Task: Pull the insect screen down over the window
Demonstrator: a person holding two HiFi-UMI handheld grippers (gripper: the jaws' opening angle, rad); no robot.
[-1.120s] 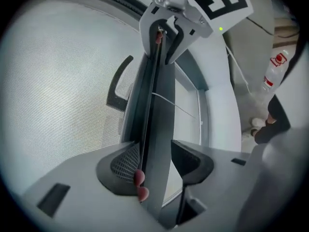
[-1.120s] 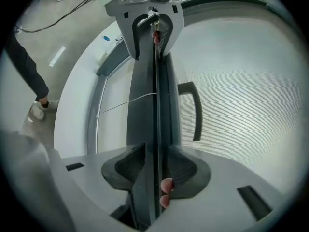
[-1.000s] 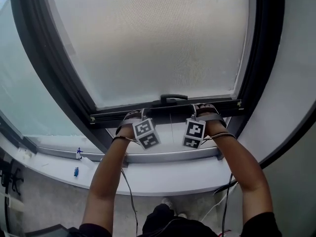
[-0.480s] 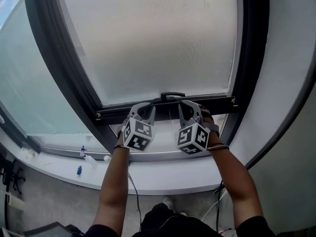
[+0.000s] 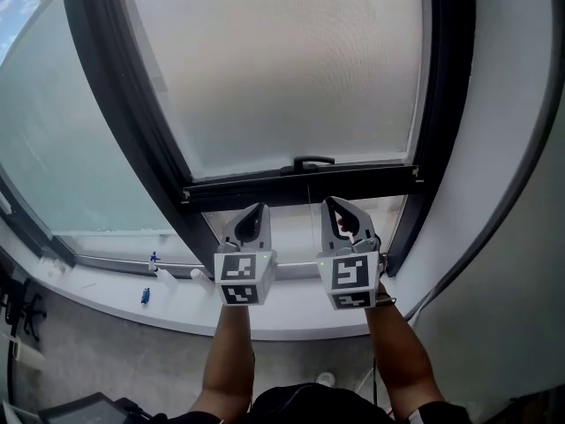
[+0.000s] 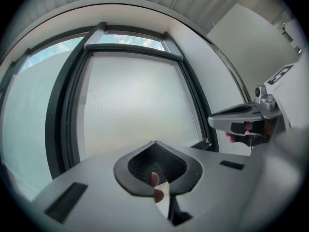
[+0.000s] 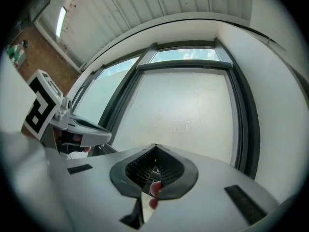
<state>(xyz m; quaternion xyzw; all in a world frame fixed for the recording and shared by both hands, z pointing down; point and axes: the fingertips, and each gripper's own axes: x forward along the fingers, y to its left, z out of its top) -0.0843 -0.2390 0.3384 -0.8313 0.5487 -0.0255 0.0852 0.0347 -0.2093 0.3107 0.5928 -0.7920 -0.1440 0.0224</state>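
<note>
The left gripper and right gripper hang side by side, fingers clenched on nothing. The screen's bar sits just above the fingers, untouched.

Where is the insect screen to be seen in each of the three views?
Head view: the insect screen fills the upper middle of the picture.
Left gripper view: the insect screen is at the centre, slightly left.
Right gripper view: the insect screen is at the centre, slightly right.
Shared landmark: the dark frame post along the screen's right edge.
</note>
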